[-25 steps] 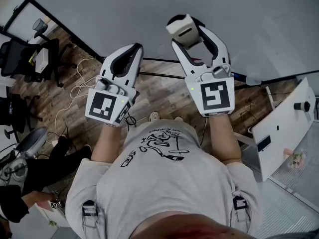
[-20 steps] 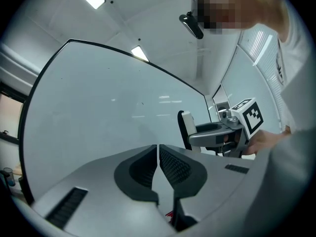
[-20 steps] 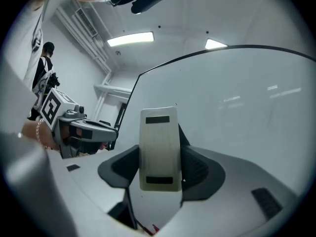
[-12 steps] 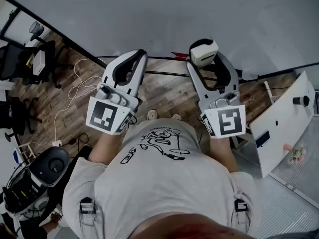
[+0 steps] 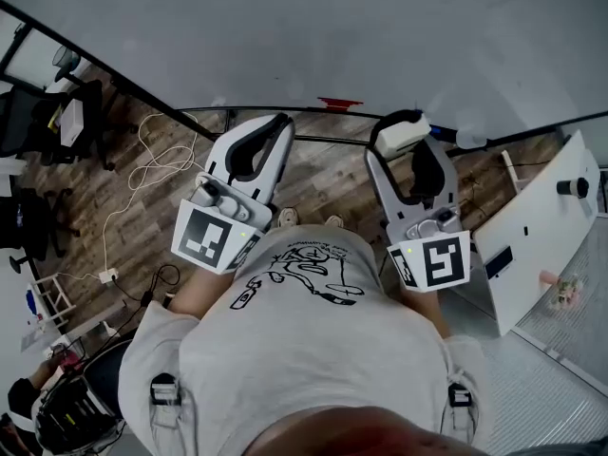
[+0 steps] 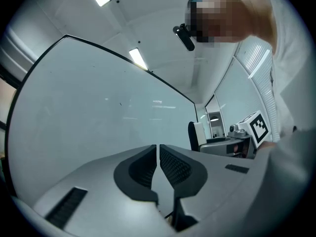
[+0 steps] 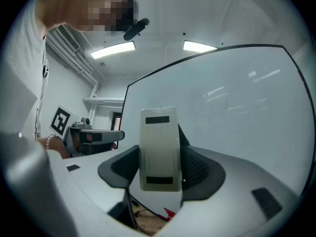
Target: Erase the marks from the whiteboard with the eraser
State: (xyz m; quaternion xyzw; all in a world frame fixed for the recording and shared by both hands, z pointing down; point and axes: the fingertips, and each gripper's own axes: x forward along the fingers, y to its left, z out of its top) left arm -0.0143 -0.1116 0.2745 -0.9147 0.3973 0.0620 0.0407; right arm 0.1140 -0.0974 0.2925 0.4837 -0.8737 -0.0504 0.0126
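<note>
The whiteboard [image 5: 332, 36] fills the top of the head view; its surface looks blank, also in the left gripper view [image 6: 84, 107] and the right gripper view [image 7: 237, 112]. My right gripper [image 5: 407, 133] is shut on the white eraser [image 5: 399, 136], held just below the board's lower edge. The eraser [image 7: 159, 149] stands upright between the jaws in the right gripper view. My left gripper [image 5: 275, 122] is shut with nothing in it, its pads [image 6: 170, 164] nearly touching. A small red thing [image 5: 339, 104] sits at the board's lower edge.
A wooden floor [image 5: 133, 188] with loose cables [image 5: 152, 155] lies under the board. Office chairs [image 5: 38, 112] stand at the left. A white cabinet [image 5: 537, 226] is at the right. A blue-tipped marker [image 5: 456, 138] lies near the board's bottom right.
Both grippers have come down and back from the board toward the body. The right one carried the eraser from up on the board to below its lower edge.
</note>
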